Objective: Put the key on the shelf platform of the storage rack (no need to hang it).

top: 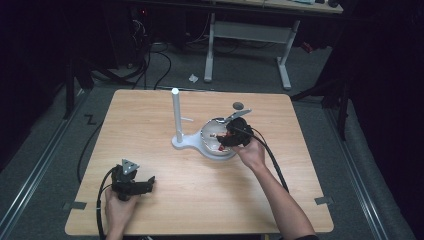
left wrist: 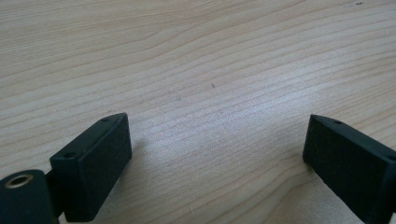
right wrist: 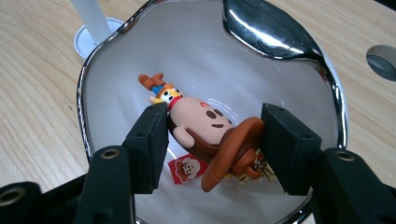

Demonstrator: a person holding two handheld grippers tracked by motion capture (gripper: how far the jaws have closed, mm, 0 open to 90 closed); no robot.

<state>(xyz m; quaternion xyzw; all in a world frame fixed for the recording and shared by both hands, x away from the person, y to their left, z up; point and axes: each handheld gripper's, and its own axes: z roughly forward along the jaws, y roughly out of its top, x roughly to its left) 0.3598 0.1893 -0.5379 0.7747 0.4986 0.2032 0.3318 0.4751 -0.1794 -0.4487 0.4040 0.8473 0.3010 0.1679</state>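
A small cartoon figure with a brown hat lies on its side in the bottom of a white bowl, near the middle of the right gripper view. A little red tag sits just below it, and a metal key-ring clasp shows under the hat brim. The right gripper reaches down into the bowl with one black jaw on each side of the figure: the left jaw touches the figure's side, the right jaw sits against the hat brim, so the jaws pinch the figure between them.

The bowl has a shiny silver rim, and a bright reflective patch lies along its upper right edge. In the high view the bowl sits right of centre on a light wooden table, touching the base of a white stand with an upright post. The person's right hand holds the right gripper over the bowl.

At the lower left of the high view the left hand holds the left gripper low over the table, well apart from the bowl. In the left gripper view its jaws are spread wide with bare wood between them.
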